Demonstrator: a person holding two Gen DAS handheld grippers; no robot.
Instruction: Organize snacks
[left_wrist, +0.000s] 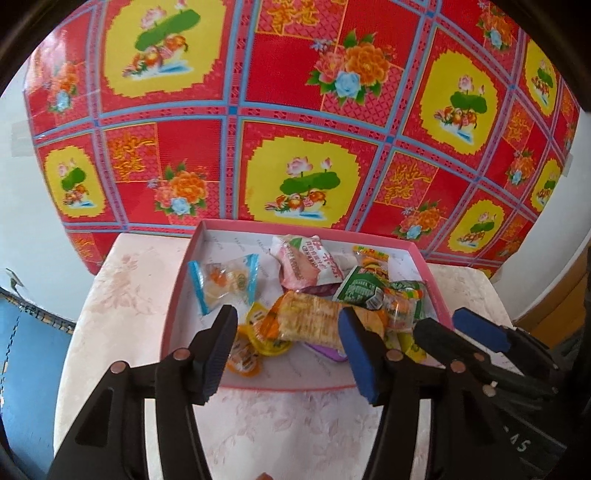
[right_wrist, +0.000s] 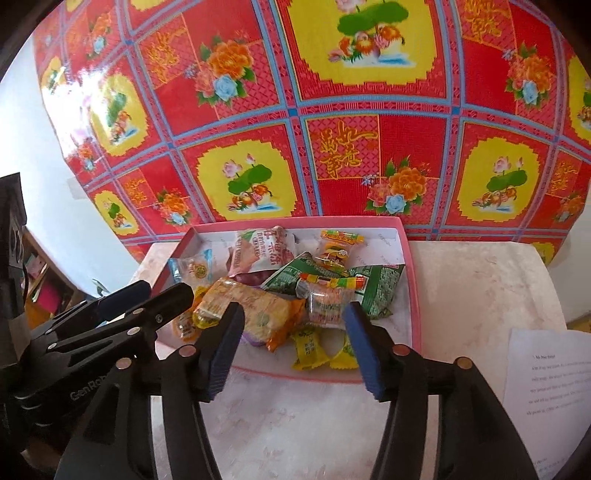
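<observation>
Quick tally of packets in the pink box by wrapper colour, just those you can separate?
Blue-edged clear packet: 1
Pink-and-white packet: 1
Orange cracker packet: 1
Green packets: 2
Total: 5; yellow ones beneath unclear.

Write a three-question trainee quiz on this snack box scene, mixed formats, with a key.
1. True or false: the left gripper holds a snack.
2. Where do the snacks lie? A) in the pink box B) on the printed sheet C) on the floor
3. Fill in: the packet with blue ends lies toward the box's ___ side in the left wrist view.

Key: 1 false, both grippers, right gripper included, are open and empty; 2 A; 3 left.
</observation>
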